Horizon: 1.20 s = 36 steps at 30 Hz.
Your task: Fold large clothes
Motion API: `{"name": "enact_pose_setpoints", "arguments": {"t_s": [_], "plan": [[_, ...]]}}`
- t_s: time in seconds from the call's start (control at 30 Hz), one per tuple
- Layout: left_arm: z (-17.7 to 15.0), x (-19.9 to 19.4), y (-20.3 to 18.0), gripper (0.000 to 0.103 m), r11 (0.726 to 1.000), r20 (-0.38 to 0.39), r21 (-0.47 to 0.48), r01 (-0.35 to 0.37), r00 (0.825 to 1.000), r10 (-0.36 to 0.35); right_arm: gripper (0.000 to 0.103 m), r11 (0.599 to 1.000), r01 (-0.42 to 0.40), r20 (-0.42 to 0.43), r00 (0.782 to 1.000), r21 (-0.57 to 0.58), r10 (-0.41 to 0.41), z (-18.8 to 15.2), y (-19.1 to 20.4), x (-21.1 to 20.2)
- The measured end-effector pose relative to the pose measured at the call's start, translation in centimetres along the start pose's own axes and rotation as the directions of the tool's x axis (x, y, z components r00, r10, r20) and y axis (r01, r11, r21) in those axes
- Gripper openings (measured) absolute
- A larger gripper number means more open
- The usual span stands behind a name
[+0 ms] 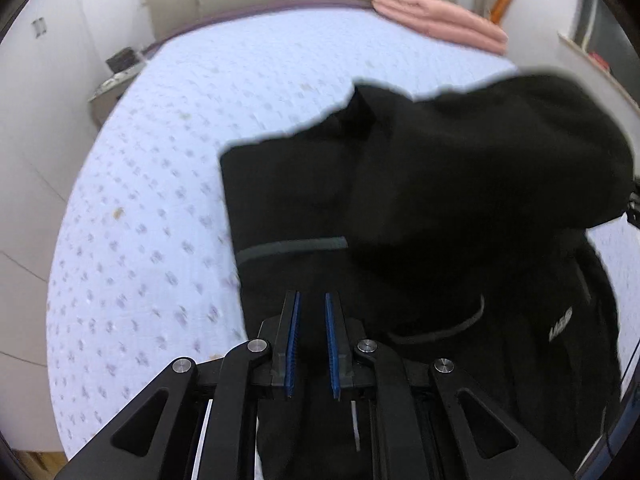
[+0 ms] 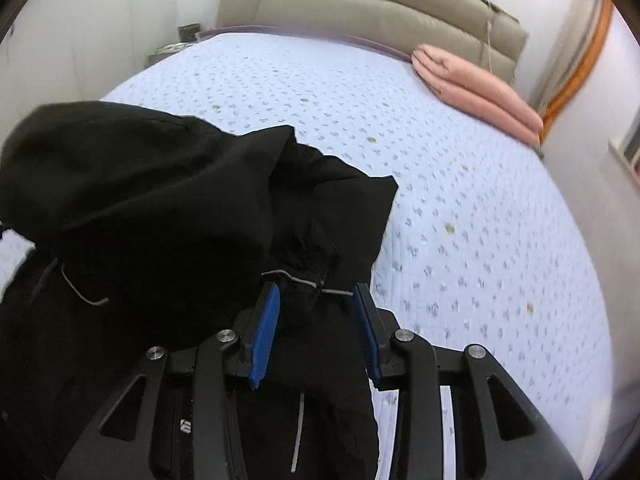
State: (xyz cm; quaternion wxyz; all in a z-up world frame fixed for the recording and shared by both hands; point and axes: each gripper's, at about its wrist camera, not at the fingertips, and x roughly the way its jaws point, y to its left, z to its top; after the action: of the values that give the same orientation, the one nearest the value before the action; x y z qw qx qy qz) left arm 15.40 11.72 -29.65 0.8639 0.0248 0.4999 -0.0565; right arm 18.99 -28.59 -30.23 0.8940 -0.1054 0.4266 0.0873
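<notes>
A large black jacket (image 1: 440, 184) with grey zip lines and a small white logo lies bunched on the pale blue bed; it also shows in the right wrist view (image 2: 152, 200). My left gripper (image 1: 312, 300) hovers over the jacket's near left part, its blue-padded jaws a narrow gap apart with no cloth between them. My right gripper (image 2: 316, 292) is open over the jacket's near right edge, with a crumpled fold of black cloth and a grey drawcord lying between the spread pads. The jacket's underside is hidden.
The bed's patterned sheet (image 1: 168, 168) spreads left and beyond, also in the right wrist view (image 2: 480, 220). A folded pink blanket (image 1: 440, 20) lies by the beige headboard (image 2: 360, 4). A nightstand with small items (image 1: 116, 76) stands at the far left. White walls surround the bed.
</notes>
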Motion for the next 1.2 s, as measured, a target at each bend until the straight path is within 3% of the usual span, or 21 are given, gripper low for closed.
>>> {"name": "enact_pose_setpoints", "arguments": {"t_s": [0.13, 0.2, 0.3, 0.37, 0.43, 0.53, 0.63, 0.67, 0.77, 0.9, 1.03, 1.2], "plan": [[6.4, -3.9, -0.9, 0.013, 0.999, 0.14, -0.019, 0.035, 0.99, -0.032, 0.043, 0.989, -0.109, 0.064, 0.993, 0.1, 0.102, 4.8, -0.7, -1.4], [9.2, -5.3, -2.1, 0.013, 0.996, 0.195, -0.019, 0.089, 0.977, -0.084, 0.049, 0.978, -0.162, 0.094, 0.984, 0.128, 0.151, 7.1, 0.4, -2.4], [12.0, -5.5, -4.7, 0.016, 0.971, 0.202, -0.004, 0.238, 0.951, -0.233, 0.054, 0.946, -0.278, 0.12, 0.958, 0.168, 0.26, 10.5, 2.7, -3.3], [11.6, -4.4, -6.8, 0.016, 0.959, 0.16, 0.015, 0.284, 0.946, -0.283, 0.054, 0.92, -0.351, 0.066, 0.936, 0.174, 0.345, 11.1, 4.8, -1.8], [9.8, -2.6, -8.2, 0.016, 0.956, 0.111, 0.023, 0.292, 0.95, -0.292, 0.054, 0.911, -0.381, -0.011, 0.922, 0.158, 0.388, 9.7, 6.5, -0.1], [5.6, 1.7, -8.5, 0.017, 0.961, -0.013, -0.011, 0.276, 0.961, -0.276, 0.054, 0.934, -0.34, -0.163, 0.921, 0.106, 0.354, 6.3, 9.5, 2.5], [1.4, 6.5, -8.7, 0.016, 0.962, -0.134, -0.065, 0.267, 0.953, -0.274, 0.053, 0.949, -0.298, -0.3, 0.9, 0.103, 0.315, 1.0, 10.4, 6.9], [0.4, 7.4, -8.6, 0.016, 0.956, -0.138, -0.084, 0.28, 0.947, -0.289, 0.053, 0.943, -0.305, -0.316, 0.889, 0.131, 0.331, -0.4, 10.0, 8.0], [-1.1, 8.3, -8.1, 0.016, 0.945, -0.088, -0.121, 0.303, 0.945, -0.314, 0.053, 0.934, -0.316, -0.289, 0.89, 0.168, 0.353, -1.4, 9.6, 8.3], [-0.3, 8.9, -6.7, 0.016, 0.916, -0.076, -0.216, 0.337, 0.93, -0.36, 0.054, 0.921, -0.309, -0.295, 0.881, 0.236, 0.371, -1.3, 9.1, 8.1], [0.6, 4.4, -6.9, 0.016, 0.931, -0.018, -0.172, 0.322, 0.944, -0.33, 0.054, 0.88, -0.356, -0.255, 0.861, 0.316, 0.44, 0.7, 5.9, 6.1], [3.3, 0.8, -6.7, 0.017, 0.932, 0.092, -0.14, 0.333, 0.942, -0.323, 0.06, 0.865, -0.35, -0.106, 0.906, 0.36, 0.411, 3.3, 2.0, 2.2]]}}
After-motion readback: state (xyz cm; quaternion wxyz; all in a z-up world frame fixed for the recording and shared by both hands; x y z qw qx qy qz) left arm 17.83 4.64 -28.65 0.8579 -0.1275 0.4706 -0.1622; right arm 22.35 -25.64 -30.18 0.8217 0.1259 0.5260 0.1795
